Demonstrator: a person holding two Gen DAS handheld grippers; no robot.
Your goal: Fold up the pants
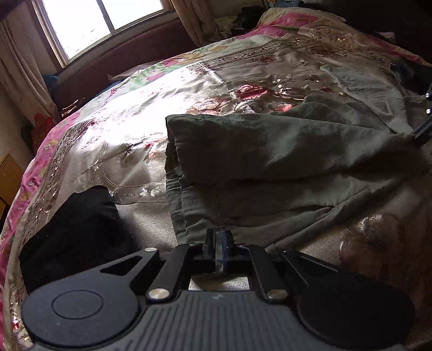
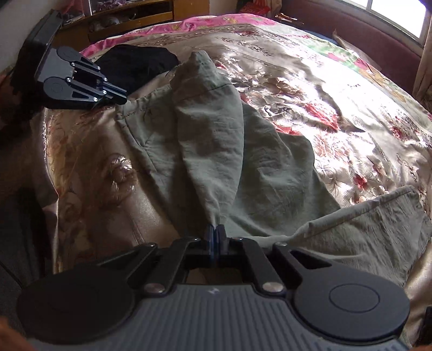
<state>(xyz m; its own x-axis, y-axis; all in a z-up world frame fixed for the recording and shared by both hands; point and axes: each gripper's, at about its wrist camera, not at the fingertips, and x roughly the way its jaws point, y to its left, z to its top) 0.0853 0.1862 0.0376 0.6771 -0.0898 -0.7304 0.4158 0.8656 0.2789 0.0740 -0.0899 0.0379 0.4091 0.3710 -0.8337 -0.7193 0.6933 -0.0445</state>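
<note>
Olive-green pants (image 1: 270,162) lie rumpled on a floral bedspread (image 1: 129,113). My left gripper (image 1: 218,237) is shut on the near edge of the pants by the waistband. It also shows in the right wrist view (image 2: 118,98) at the pants' far left corner. My right gripper (image 2: 215,233) is shut on a bunched fold of the pants (image 2: 213,135), which rises from the jaws and stretches away toward a peak. Part of the right gripper (image 1: 424,129) shows at the right edge of the left wrist view.
A black garment (image 1: 75,229) lies on the bed left of the pants and shows in the right wrist view (image 2: 135,64). A dark red headboard (image 1: 121,59) and a window (image 1: 94,21) stand beyond the bed. Wooden shelves (image 2: 129,16) stand behind the bed.
</note>
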